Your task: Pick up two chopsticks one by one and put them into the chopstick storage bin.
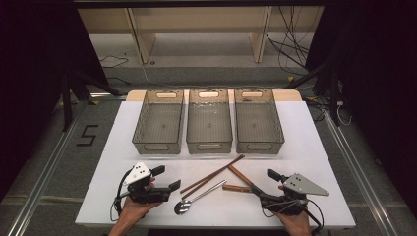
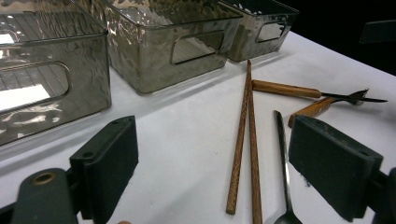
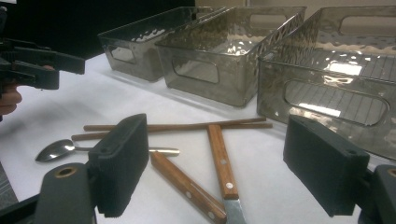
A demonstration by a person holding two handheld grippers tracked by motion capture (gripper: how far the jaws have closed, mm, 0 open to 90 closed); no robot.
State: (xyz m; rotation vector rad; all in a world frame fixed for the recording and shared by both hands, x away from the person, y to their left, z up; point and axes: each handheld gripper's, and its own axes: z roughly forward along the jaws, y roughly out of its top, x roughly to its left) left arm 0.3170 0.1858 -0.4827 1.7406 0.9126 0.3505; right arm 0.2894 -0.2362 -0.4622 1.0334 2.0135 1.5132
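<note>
Cutlery for sorting, spread on the white tabletop (image 1: 314, 147) between both tools and 3 smoky clear bins (image 1: 209, 120) lined up along the far side.

Left tool (image 1: 164, 178): released, jaws wide apart, nothing between them, resting low near the spoon (image 1: 196, 196). Right tool (image 1: 270, 183): likewise released and empty, hovering just beside the 2 wooden-handled pieces.

Handling, judged from the look:
- Chopsticks (image 2: 245, 140): 2 slim brown wooden sticks lying side by side, touching along most of the length, tips pointing toward the middle bin. Light, stiff, round enough to roll or scissor apart under a pinch. Best taken together near mid-length, pads across both.
- Spoon: polished metal, bowl nearest the person, thin handle angled up toward the chopsticks. Light but slick and lying flat, so little to get under; likely best gripped across the narrow handle close to the bowl.
- Knife (image 3: 223, 163): riveted wooden handle, metal blade toward the right tool. Stiff, a bit heavier; handle the safer, grippier place.
- Fork (image 2: 327, 105): wooden handle too, dark metal prongs beyond, crossing close to the knife. Handle again the spot to pinch.

Nothing fragile here; slipping and rolling probably the main nuisance.
</note>
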